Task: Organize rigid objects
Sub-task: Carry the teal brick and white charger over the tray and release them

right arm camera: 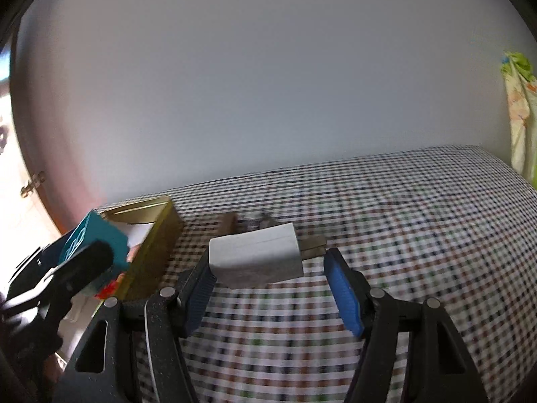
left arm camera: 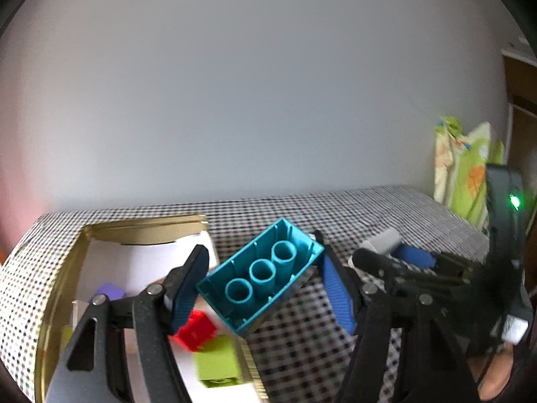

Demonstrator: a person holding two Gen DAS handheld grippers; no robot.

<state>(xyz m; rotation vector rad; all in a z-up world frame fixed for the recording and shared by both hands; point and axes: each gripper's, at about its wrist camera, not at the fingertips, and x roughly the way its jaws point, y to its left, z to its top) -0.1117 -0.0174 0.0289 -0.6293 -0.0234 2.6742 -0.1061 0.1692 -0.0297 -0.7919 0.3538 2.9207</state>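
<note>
My left gripper (left arm camera: 260, 263) is shut on a teal building brick (left arm camera: 258, 278), held tilted with its hollow underside facing the camera, just above the right edge of a gold tin box (left arm camera: 144, 225). In the tin lie a red block (left arm camera: 196, 330), a lime-green block (left arm camera: 218, 362) and a purple block (left arm camera: 109, 292). My right gripper (right arm camera: 268, 258) is shut on a white plug-in charger (right arm camera: 255, 255), its metal prongs toward the right finger, above the checked tablecloth (right arm camera: 402, 235). The right gripper (left arm camera: 389, 252) and the charger (left arm camera: 382, 240) show at the right of the left wrist view.
The gold tin (right arm camera: 151, 252) stands at the table's left end against a plain pale wall, with the left gripper (right arm camera: 89, 255) and the teal brick (right arm camera: 97, 238) beside it. A small brown object (right arm camera: 230, 221) lies behind the charger. A patterned green cloth (left arm camera: 463, 168) hangs beyond the table's right end.
</note>
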